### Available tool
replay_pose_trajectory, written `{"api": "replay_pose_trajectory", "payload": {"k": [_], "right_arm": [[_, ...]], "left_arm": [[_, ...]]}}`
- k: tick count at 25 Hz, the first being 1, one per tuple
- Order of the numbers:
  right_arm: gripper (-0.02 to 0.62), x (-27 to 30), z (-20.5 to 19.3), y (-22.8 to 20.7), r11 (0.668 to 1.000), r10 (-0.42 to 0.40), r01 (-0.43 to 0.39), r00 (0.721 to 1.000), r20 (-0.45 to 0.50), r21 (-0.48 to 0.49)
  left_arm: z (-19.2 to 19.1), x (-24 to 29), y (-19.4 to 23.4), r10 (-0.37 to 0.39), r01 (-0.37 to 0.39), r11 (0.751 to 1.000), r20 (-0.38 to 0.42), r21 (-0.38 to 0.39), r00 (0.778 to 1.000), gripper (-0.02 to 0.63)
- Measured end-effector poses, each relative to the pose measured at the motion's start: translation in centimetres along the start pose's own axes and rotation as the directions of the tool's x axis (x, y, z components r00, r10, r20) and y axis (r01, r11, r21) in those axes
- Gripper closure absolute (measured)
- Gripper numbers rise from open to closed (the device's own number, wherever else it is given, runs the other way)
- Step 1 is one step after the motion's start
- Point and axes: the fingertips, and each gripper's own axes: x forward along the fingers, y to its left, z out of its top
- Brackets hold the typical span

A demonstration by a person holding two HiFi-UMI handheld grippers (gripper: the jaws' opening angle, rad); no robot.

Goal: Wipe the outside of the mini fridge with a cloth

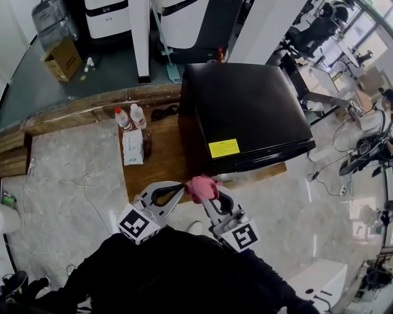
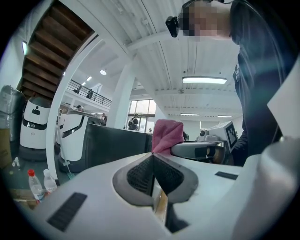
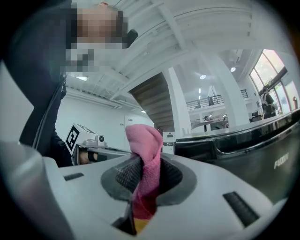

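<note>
The black mini fridge (image 1: 245, 113) stands on a wooden table (image 1: 156, 160), with a yellow sticker on its near top corner. My right gripper (image 1: 205, 194) is shut on a pink cloth (image 1: 200, 186) just in front of the fridge's near left corner. In the right gripper view the pink cloth (image 3: 144, 173) sticks up between the pads, and the mini fridge (image 3: 243, 150) is at right. My left gripper (image 1: 179, 187) is shut with nothing in it, its tips beside the cloth. The left gripper view shows the pink cloth (image 2: 167, 135) beyond the closed tips, with the mini fridge (image 2: 112, 145) behind.
Two water bottles (image 1: 130, 117) and a white packet (image 1: 132, 147) sit on the table left of the fridge. White machines (image 1: 110, 18) stand at the back, and a cardboard box (image 1: 61, 60) lies at far left. Cables trail on the floor (image 1: 73, 184).
</note>
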Motion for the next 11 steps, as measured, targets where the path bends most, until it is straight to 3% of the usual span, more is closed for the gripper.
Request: {"api": "replay_pose_trajectory", "payload": {"k": [11], "right_arm": [[0.518,0.11,1.01,0.27,1.000,-0.006,0.006,1.000,0.016,0.006]], "left_arm": [[0.71,-0.53,-0.47,0.016,-0.016,1.000,0.003,-0.003,1.000,0.603]]}}
